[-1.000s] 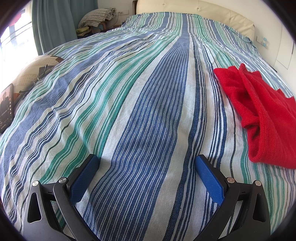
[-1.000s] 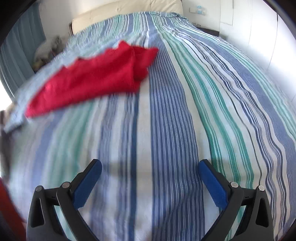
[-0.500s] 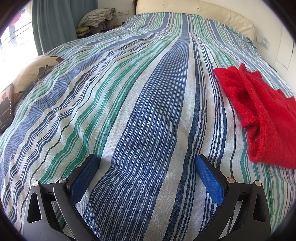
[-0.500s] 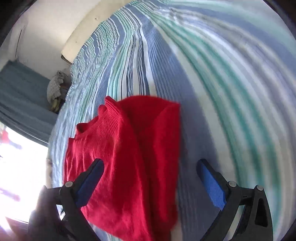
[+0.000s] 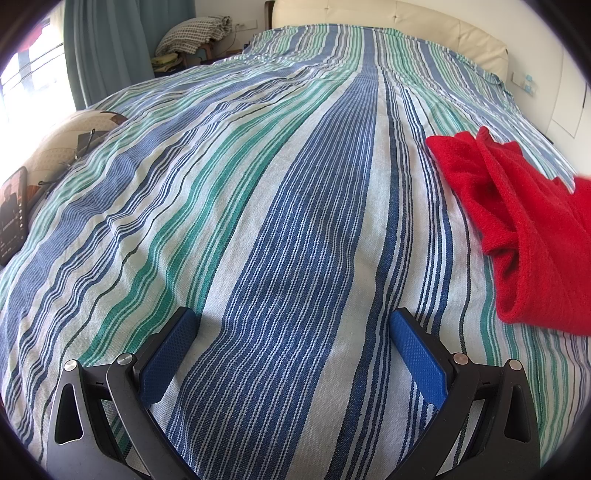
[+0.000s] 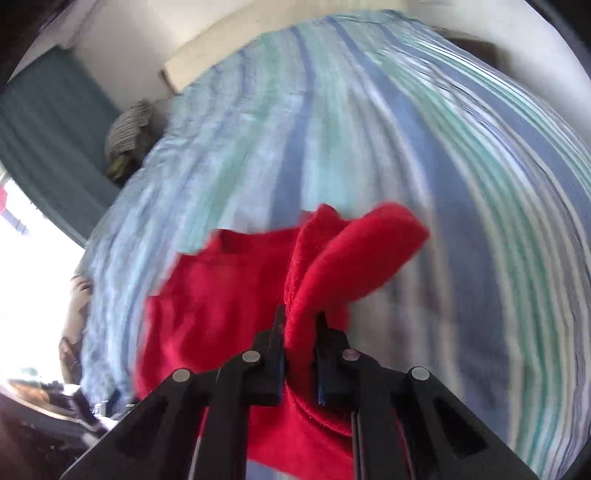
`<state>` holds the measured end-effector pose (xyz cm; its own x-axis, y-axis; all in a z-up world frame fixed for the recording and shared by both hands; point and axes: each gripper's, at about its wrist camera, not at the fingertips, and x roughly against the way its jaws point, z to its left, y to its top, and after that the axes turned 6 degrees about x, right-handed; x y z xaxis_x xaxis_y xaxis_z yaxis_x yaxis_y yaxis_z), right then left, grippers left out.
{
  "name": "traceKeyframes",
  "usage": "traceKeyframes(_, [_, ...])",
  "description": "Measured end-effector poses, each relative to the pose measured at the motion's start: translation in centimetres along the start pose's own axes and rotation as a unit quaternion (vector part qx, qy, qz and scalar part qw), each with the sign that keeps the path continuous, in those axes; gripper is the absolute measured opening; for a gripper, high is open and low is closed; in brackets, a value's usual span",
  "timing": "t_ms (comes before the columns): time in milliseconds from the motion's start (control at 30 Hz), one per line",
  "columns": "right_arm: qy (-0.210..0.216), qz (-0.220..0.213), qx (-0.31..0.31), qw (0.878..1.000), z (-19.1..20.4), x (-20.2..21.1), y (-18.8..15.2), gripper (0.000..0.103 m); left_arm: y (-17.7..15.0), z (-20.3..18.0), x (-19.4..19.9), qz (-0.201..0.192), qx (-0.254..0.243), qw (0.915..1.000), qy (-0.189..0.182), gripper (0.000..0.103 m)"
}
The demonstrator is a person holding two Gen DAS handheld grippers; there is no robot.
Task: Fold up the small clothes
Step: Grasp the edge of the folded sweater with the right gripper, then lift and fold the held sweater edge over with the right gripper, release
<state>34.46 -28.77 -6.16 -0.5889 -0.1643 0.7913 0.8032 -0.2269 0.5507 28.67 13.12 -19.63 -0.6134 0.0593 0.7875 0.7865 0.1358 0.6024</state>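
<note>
We count one red garment (image 6: 229, 295), two grippers, one striped bedspread (image 5: 280, 192), one cream headboard (image 5: 424, 22), one teal curtain (image 5: 99, 48), one phone (image 5: 13, 214) and one patterned cushion (image 5: 70, 144).

In the right wrist view, our right gripper (image 6: 300, 325) has its jaws pressed together on a fold of the red garment; the pinched cloth rises from between them toward 12 o'clock, and a rounded flap curls away toward 2 o'clock. The rest of the garment spreads toward 9 and 10 o'clock of the jaws, and more of it hangs below them toward 6 o'clock. This view is blurred, so we cannot tell the garment's exact shape.

In the left wrist view, our left gripper (image 5: 291, 332) has its jaws wide apart, with only bedspread between the blue pads (image 5: 417, 354). From it the same garment lies at about 2 o'clock, well apart from the jaws, on the bedspread near the frame's right edge. The phone and cushion sit at 9 to 10 o'clock, the curtain at 11, and the headboard at 12 to 1.
</note>
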Motion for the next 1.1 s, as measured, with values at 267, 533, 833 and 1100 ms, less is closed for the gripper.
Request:
traceKeyframes(267, [0.072,0.034,0.05,0.996,16.0,-6.4,1.6,0.012,0.0,0.0,0.0,0.0,0.0,1.0,0.0,0.103])
traceKeyframes(533, [0.217,0.133,-0.066,0.965,18.4,-15.2,-1.4,0.049,0.0,0.0,0.0,0.0,0.0,1.0,0.0,0.103])
traceKeyframes(833, [0.188,0.067,0.054,0.979,16.4,-7.4,-0.6,0.077,0.0,0.1,0.0,0.0,0.0,1.0,0.0,0.103])
traceKeyframes(1100, [0.115,0.174,0.178,0.962,17.3,-12.8,-13.0,0.042,0.0,0.0,0.0,0.0,0.0,1.0,0.0,0.103])
